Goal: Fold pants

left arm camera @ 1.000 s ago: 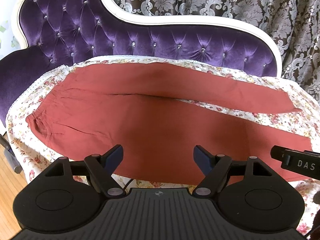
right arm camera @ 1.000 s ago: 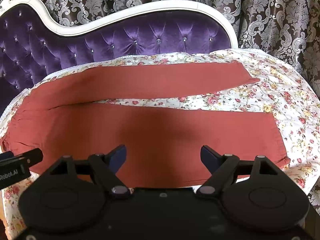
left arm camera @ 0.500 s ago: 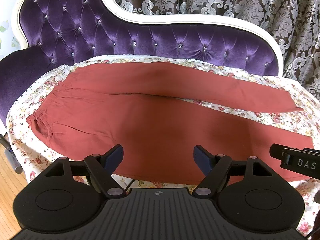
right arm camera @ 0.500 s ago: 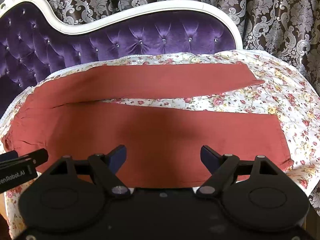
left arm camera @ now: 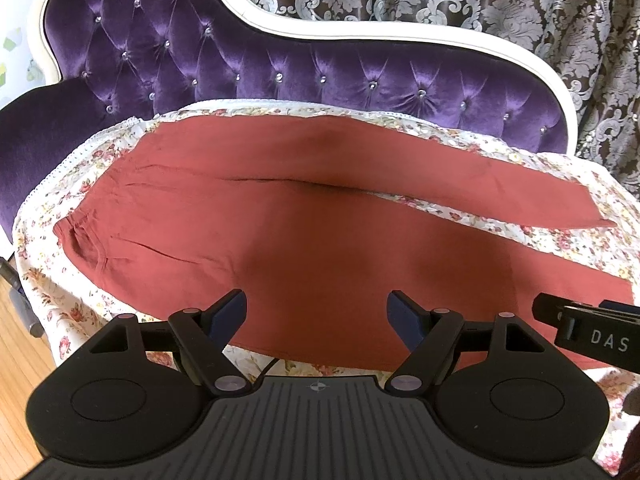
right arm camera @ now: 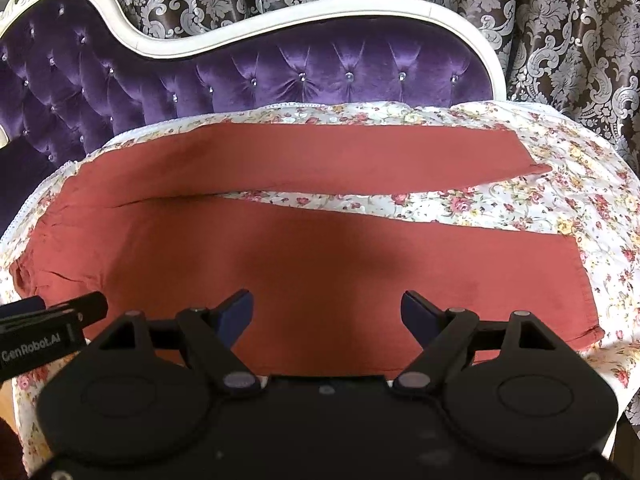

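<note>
Rust-red pants lie flat on a floral sheet, waistband at the left, two legs spread apart toward the right. They also show in the right wrist view. My left gripper is open and empty, above the near leg's front edge. My right gripper is open and empty, above the near leg further right. The right gripper's side shows at the left view's right edge; the left gripper's side shows at the right view's left edge.
The sheet covers a purple tufted sofa with a white frame. Patterned curtains hang behind. Wooden floor lies at the lower left. The near leg's hem ends near the sheet's right side.
Both grippers have drifted slightly; the view of the pants has shifted a little. Both stay open and the pants have not moved.
</note>
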`<action>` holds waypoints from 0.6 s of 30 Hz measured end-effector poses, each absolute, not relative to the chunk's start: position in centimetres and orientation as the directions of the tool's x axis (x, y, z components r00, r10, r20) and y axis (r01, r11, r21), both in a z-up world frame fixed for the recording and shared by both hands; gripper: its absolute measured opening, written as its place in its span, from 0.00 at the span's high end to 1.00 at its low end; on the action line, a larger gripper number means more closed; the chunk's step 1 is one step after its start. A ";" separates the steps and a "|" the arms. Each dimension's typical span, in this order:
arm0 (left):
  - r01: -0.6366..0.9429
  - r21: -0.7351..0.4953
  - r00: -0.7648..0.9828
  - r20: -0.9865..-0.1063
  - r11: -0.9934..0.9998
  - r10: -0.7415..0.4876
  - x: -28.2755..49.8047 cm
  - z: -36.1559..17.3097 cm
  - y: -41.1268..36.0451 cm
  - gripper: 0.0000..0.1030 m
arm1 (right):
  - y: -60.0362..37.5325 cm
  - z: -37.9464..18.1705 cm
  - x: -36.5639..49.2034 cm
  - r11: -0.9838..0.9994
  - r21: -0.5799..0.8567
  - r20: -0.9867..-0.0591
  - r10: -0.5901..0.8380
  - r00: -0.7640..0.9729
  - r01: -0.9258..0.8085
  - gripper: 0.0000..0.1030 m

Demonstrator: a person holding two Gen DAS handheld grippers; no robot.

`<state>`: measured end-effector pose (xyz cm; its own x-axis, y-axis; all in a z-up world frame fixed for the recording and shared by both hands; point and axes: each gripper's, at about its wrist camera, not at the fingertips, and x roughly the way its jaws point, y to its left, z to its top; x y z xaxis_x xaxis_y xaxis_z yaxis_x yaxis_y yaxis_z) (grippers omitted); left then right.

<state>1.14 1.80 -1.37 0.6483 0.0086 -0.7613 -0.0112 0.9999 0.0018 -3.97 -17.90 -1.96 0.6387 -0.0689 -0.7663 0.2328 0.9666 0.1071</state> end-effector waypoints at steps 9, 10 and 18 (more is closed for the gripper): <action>-0.025 0.016 0.633 -0.773 1.000 0.028 2.0 -2.2 2.0 0.26 | -18.1 -2.9 -3.0 0.966 0.119 -0.780 -0.051 0.623 0.228 0.17; -0.029 0.018 0.632 -0.774 0.999 0.032 2.2 -2.3 2.1 0.26 | -18.1 -3.0 -2.9 0.967 0.120 -0.781 -0.048 0.622 0.226 0.17; -0.068 0.129 0.596 -0.790 0.989 0.144 4.5 -3.3 2.4 0.26 | -18.1 -4.0 -1.5 0.971 0.178 -0.743 0.026 0.669 0.159 0.17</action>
